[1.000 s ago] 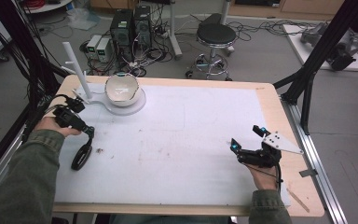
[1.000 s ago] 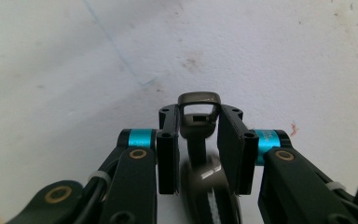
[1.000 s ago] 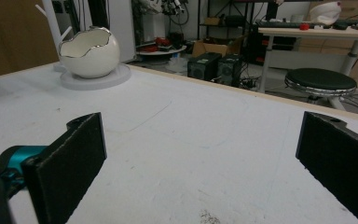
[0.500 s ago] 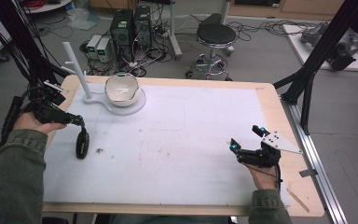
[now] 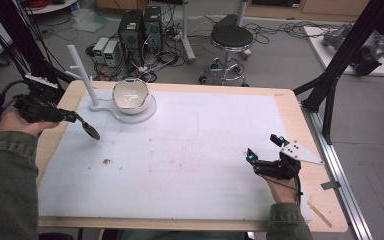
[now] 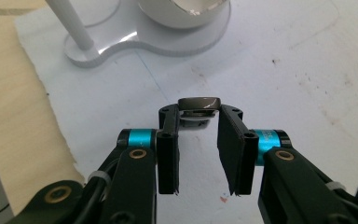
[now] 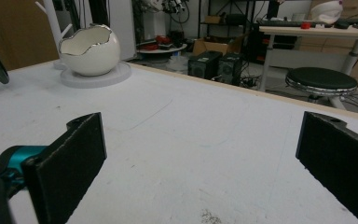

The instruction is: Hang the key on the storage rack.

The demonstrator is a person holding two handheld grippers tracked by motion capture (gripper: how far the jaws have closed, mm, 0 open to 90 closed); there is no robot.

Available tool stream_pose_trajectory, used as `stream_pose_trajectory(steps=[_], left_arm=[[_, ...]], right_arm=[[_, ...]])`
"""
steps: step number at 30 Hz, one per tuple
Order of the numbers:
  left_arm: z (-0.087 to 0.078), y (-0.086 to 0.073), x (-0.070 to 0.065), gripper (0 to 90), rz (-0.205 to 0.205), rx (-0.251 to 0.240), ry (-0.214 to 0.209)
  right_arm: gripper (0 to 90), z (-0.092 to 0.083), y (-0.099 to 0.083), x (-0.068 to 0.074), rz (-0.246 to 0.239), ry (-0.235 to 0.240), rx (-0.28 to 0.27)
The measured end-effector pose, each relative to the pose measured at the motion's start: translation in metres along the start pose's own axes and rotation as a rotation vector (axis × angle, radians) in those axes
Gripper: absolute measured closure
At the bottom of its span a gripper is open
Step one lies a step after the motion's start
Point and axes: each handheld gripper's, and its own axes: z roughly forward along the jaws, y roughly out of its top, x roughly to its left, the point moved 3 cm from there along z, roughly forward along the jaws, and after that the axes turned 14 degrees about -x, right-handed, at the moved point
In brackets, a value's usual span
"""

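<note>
Dark spoon (image 5: 89,130) pinched by its handle in closed left gripper (image 5: 72,118), raised over far-left table near eggshell bowl (image 5: 130,95); right gripper (image 5: 264,154) wide open, empty, near right; risk: thin handle slipping or swivelling, spoon dropping.

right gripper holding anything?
No. In the right gripper view the right gripper has its jaws wide apart with only bare table between them.
</note>
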Motion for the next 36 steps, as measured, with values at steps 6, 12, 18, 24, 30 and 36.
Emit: stream_pose_trajectory(steps=[6, 12, 18, 24, 30, 36], left_arm=[[-0.009, 0.02, 0.013, 69.4, 0.004, -0.024, 0.01], [-0.012, 0.038, 0.026, 69.4, 0.025, -0.011, 0.045], [-0.015, 0.053, 0.038, 69.4, 0.017, -0.038, 0.057], [-0.012, 0.066, 0.052, 69.4, -0.005, -0.059, 0.078], [-0.012, 0.08, 0.06, 69.4, -0.009, -0.062, 0.089], [-0.004, 0.087, 0.064, 69.3, -0.017, -0.068, 0.093]], right_arm=[[0.7, 0.0, 0.0, 0.0, -0.003, 0.0, 0.004], [0.7, 0.002, -0.001, 0.001, -0.012, 0.002, 0.006], [0.7, 0.004, -0.004, 0.004, -0.016, 0.012, 0.026], [0.7, 0.005, -0.004, 0.003, -0.036, 0.014, 0.022], [0.7, 0.004, -0.004, 0.003, -0.025, 0.009, 0.03], [0.7, 0.003, -0.004, 0.004, -0.029, 0.008, 0.036]])
